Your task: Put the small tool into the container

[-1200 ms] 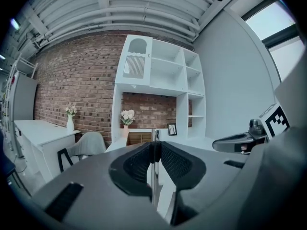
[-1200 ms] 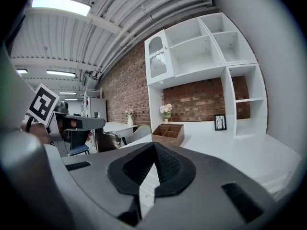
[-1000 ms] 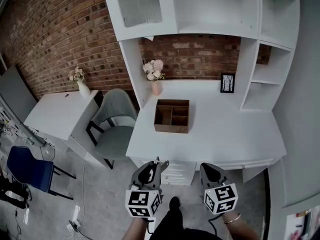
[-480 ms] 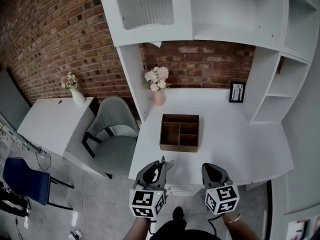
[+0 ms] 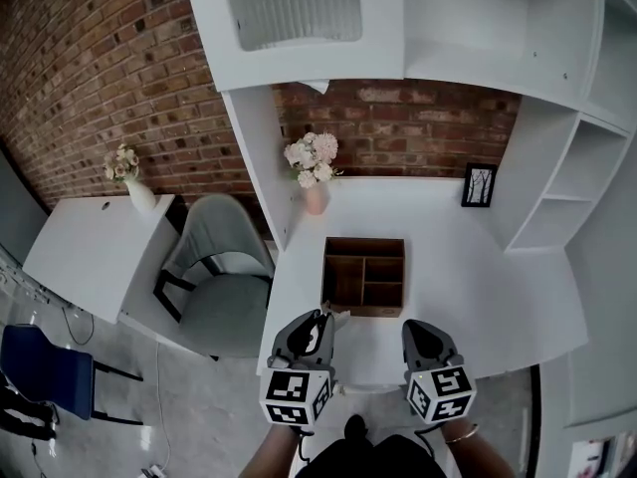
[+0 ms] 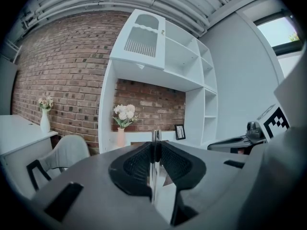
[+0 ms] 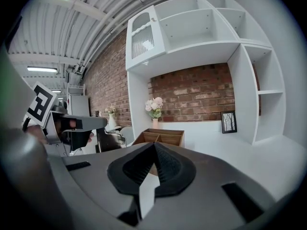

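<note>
change: the desk [image 5: 468, 267] and wooden box [image 5: 364, 275] have slid down to mid-frame in the head view, so the person has stepped closer.
left tongs [image 5: 320, 319]: clamped on a thin metal tool [image 6: 156, 147], lower centre, by the box's near left corner.
right tongs [image 5: 418, 327]: closed, empty.
meaning: the box looks within reach; the drop is not yet done.

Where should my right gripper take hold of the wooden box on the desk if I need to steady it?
Probably the near wall of the wooden box, pinched from above. The box sits flat and open-topped on the desk, and its thin upright walls suit a two-jaw pinch. The near one faces the right gripper, whose jaws are shut and would have to open first.
</note>
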Demonstrator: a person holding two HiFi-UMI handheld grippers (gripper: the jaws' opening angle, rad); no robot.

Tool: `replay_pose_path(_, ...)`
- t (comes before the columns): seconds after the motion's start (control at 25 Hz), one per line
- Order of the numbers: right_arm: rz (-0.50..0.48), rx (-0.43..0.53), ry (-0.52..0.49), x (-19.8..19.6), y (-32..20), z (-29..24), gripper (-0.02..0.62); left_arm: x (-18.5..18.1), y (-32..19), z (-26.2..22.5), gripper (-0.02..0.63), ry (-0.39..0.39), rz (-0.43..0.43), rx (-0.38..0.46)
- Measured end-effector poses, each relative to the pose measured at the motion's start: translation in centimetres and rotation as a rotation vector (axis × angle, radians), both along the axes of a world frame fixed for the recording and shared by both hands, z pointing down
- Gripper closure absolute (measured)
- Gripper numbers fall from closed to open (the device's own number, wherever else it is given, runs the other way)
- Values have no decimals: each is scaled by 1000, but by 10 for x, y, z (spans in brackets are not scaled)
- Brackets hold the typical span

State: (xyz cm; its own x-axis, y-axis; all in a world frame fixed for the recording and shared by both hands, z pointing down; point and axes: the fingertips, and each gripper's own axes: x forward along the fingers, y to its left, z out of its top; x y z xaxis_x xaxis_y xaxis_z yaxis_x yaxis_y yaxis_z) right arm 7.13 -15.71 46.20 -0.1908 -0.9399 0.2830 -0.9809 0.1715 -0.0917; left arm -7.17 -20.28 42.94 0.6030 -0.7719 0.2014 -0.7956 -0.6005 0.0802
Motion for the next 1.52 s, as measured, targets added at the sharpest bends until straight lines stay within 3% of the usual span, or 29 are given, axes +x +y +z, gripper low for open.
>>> replay_pose_path(0.88, -71, -25, -10, 23, -89, 5, 592, 38, -93, -11, 534, -5, -20, 4)
replay_pose_path(1.52, -103, -49, -33, 33, -114, 22, 592, 57, -127, 1, 534, -9, -35, -15)
